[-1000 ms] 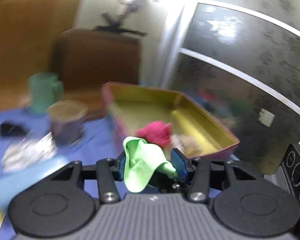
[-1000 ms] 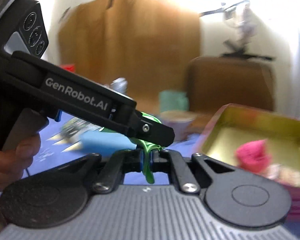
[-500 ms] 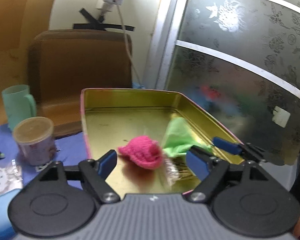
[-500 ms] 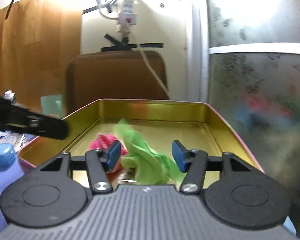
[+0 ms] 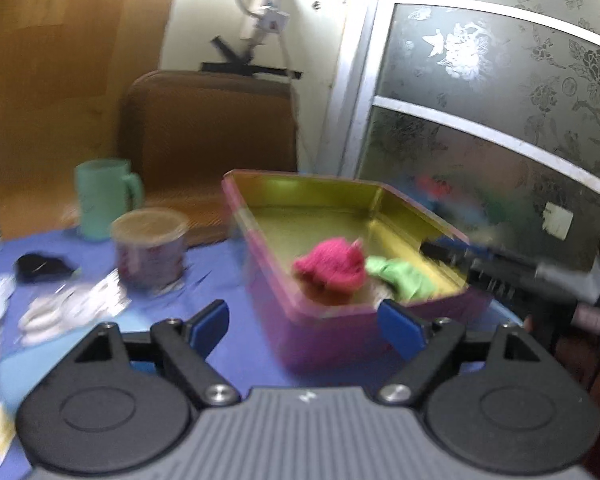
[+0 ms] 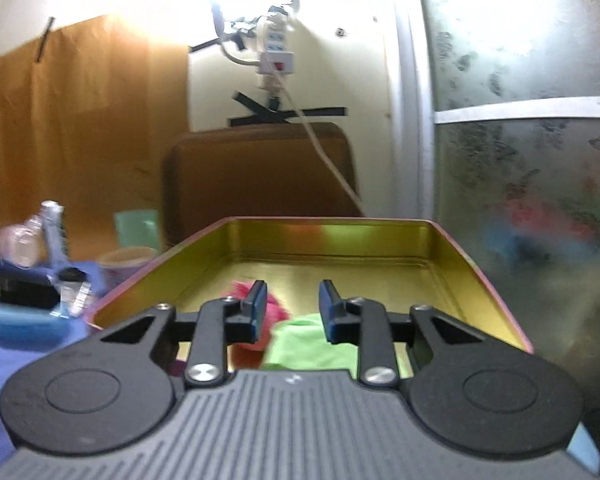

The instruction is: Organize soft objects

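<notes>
Green cloth [image 5: 400,278] and pink knit piece [image 5: 332,266] already lying in the tin tray [image 5: 300,184] near its front edge; left gripper [image 5: 306,322] fingers wide and empty, right gripper [image 6: 292,308] fingers narrowing, gripping nothing; white bits [image 5: 60,312] on the worktop [image 5: 228,264] seemingly left.

A gold-lined tin [image 5: 332,200] (pink outside) holds a hot-pink knit [image 5: 332,266] and lime-green cloth [image 5: 400,276]; the mug [image 5: 104,200] at far left is mint, the tablecloth [image 5: 228,276] violet-blue.
</notes>
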Available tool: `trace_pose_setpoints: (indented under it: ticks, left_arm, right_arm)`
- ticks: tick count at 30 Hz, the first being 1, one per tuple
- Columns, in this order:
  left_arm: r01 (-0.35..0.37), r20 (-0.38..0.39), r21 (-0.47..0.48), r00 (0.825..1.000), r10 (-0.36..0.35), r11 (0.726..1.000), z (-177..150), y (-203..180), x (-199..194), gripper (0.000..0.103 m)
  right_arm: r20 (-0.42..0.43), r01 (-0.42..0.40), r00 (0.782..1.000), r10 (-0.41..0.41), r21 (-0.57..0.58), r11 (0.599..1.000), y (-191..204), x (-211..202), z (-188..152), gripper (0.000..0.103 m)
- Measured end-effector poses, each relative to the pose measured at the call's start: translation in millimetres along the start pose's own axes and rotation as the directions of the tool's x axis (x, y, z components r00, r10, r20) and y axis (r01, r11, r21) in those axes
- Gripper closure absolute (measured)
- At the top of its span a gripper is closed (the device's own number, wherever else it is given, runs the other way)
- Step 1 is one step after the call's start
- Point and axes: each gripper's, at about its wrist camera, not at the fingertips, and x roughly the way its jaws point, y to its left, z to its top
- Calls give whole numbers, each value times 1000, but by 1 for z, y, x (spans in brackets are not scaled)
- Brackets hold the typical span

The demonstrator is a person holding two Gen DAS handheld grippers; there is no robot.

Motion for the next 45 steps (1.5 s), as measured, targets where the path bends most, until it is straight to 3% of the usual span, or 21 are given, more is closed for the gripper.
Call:
trace_pose_setpoints:
  ticks: [4,9,15,18,20,23,28,34,37,42,45]
  left_arm:
    - [-78,-7,-53,997,78,996,-23,35,-29,19]
    - [-211,5,-209,976,217,955,-43,97,-67,19]
    - [-332,17,-387,930,366,861,-72,161,-112,19]
    - [-378,24,-464,899,437,801,-83,188,-131,19]
    - [-360,44,-529,893,448,768,-89,202,-139,19]
    - [-293,92,-611,896,434,736,-97,216,-147,18]
    - [-264,151,-601,889,432,755,-100,212,-154,18]
    - [-261,158,-576,894,419,775,-98,209,-152,18]
    - [-258,149,-588,897,416,767,-99,211,-152,18]
    - [-298,109,-547,901,420,782,-95,206,-146,18]
    - [-325,83,-491,906,414,808,-90,197,-139,18]
  right_arm:
    - [-18,-130,991,130,2,992,25,3,6,72]
    - [-103,-332,939,329,-8,943,80,22,7,72]
    - [-198,-515,847,494,-72,854,163,41,6,63]
    - [-230,-596,797,558,-157,788,213,51,8,50]
    - [-259,-632,772,580,-214,745,242,60,8,37]
    - [-317,-655,754,575,-308,690,286,81,2,35]
    - [-418,-676,734,535,-371,637,326,112,-11,32]
    - [-444,-693,718,537,-374,617,332,104,-18,43]
    - [-436,-722,691,577,-375,582,323,78,-16,43]
    - [-497,-799,600,627,-325,506,288,36,-21,41]
    - [-503,-792,603,619,-292,536,263,23,-26,36]
